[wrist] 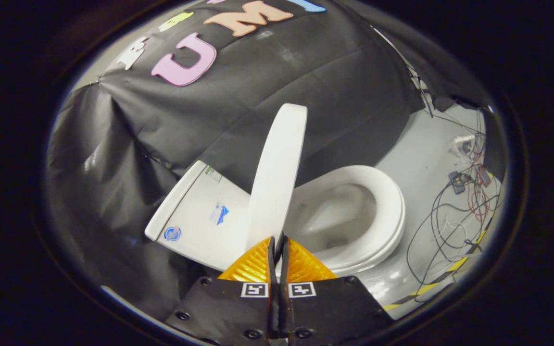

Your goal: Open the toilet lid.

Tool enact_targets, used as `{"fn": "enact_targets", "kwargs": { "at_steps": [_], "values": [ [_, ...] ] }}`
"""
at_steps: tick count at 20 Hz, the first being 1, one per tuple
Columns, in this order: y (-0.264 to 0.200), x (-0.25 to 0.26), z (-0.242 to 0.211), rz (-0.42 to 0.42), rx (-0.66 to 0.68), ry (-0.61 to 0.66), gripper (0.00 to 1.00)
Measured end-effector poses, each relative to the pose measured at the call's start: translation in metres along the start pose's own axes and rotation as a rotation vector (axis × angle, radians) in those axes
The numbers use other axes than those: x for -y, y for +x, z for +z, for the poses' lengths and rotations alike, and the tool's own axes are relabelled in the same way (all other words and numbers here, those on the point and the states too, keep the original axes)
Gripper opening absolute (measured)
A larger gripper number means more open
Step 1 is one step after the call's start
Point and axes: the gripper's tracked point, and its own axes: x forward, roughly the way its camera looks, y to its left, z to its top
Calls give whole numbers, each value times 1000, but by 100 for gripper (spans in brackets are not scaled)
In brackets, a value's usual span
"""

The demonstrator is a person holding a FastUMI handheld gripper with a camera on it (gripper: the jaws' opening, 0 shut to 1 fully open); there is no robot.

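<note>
One toilet stands against the black cloth wall, tank behind. Its lid, raised nearly upright above the seat, looks stiff, smooth, light plastic, best taken by its thin edge. The jaws of the gripper appear pressed on that lower edge.

Straight ahead: I see the raised toilet lid standing edge-on just past my gripper, whose fingers are pressed together with its edge between them.
Lid's one side: tank, close.
Other side: open bowl.
Beyond: loose cables on floor.
</note>
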Motion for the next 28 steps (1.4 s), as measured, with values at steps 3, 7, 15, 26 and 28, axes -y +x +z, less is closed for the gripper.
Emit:
{"fn": "enact_targets", "kwargs": {
  "at_steps": [3, 7, 15, 26, 28],
  "values": [
    [0, -9, 4, -28, 21, -46, 1],
    [0, -27, 9, -50, 63, -104, 1],
    [-3, -50, 15, -55, 98, -155, 1],
    [7, -85, 17, -41, 134, -249, 1],
    [9, -92, 17, -44, 143, -290, 1]
  ]
}}
